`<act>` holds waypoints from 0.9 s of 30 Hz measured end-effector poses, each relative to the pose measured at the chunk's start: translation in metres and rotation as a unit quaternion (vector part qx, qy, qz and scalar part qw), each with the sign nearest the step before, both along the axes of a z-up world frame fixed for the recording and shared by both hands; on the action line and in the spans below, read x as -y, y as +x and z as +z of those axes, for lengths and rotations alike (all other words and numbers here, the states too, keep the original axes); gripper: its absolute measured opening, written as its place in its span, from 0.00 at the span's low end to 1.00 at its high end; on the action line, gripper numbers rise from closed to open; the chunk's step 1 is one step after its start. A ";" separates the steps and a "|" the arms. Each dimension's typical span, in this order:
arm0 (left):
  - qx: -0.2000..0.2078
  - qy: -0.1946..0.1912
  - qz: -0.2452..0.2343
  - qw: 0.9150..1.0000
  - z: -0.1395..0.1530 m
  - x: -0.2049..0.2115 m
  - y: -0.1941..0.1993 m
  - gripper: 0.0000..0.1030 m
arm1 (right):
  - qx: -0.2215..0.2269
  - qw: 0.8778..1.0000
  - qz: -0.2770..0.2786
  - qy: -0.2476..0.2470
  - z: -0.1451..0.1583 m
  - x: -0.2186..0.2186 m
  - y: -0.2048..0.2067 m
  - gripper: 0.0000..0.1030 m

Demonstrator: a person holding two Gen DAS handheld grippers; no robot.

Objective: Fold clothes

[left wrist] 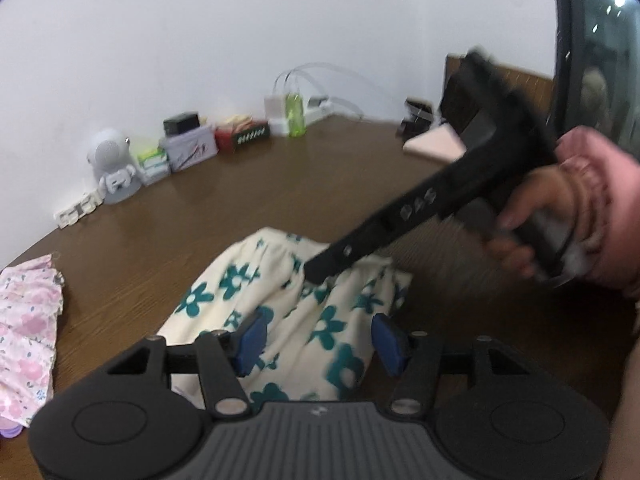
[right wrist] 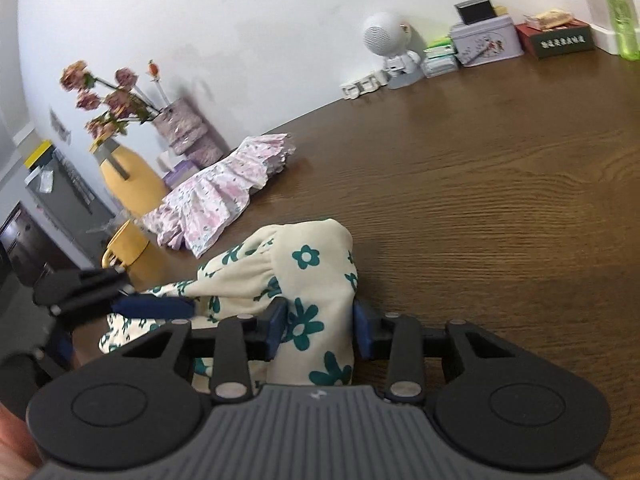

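Cream fabric printed with teal flowers lies bunched on the near part of the brown wooden table, a gathered, elastic-looking edge showing across its top. In the right wrist view the right gripper has its 2 blue pads set against either side of a raised fold of this garment, so it appears to be pinching the cloth, though the contact itself is partly hidden. The left gripper hovers over the same garment with its blue pads spread apart and cloth visible between them, not clamped. From the left wrist view the right gripper's black body slants down from the right, its tip buried in the far gathered edge, held by a hand in a pink sleeve. A second garment, pink floral, lies crumpled to the far left on the table, well apart. Along the far wall stand a white robot-shaped speaker, a lilac tin and a green bottle; a yellow vase of dried roses stands at the left.
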State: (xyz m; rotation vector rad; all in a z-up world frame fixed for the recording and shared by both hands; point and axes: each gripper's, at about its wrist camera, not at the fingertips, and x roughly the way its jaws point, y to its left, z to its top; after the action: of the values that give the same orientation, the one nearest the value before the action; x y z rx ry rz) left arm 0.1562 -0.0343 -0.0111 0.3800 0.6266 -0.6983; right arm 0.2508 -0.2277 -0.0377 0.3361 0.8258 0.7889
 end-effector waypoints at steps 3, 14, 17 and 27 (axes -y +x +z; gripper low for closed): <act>0.003 0.028 0.006 1.000 -0.007 0.007 0.001 0.51 | -0.008 1.000 -0.018 0.004 0.001 -0.002 -0.003 0.34; -0.018 -0.003 0.053 0.998 -0.014 -0.015 0.005 0.12 | -0.014 0.997 -0.037 0.061 0.004 0.018 0.003 0.44; -0.029 -0.024 0.065 0.997 -0.013 -0.024 0.005 0.12 | -0.037 0.995 -0.038 0.083 -0.002 0.026 0.011 0.44; -0.043 -0.048 0.072 0.995 -0.015 -0.031 0.006 0.12 | -0.077 0.993 0.001 0.095 -0.020 0.004 0.024 0.42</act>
State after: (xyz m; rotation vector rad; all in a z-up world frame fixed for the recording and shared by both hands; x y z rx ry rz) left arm 0.1624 -0.0029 -0.0263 0.2150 0.6919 -0.6066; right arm 0.2743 -0.2318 -0.0576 0.5699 0.8969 0.8535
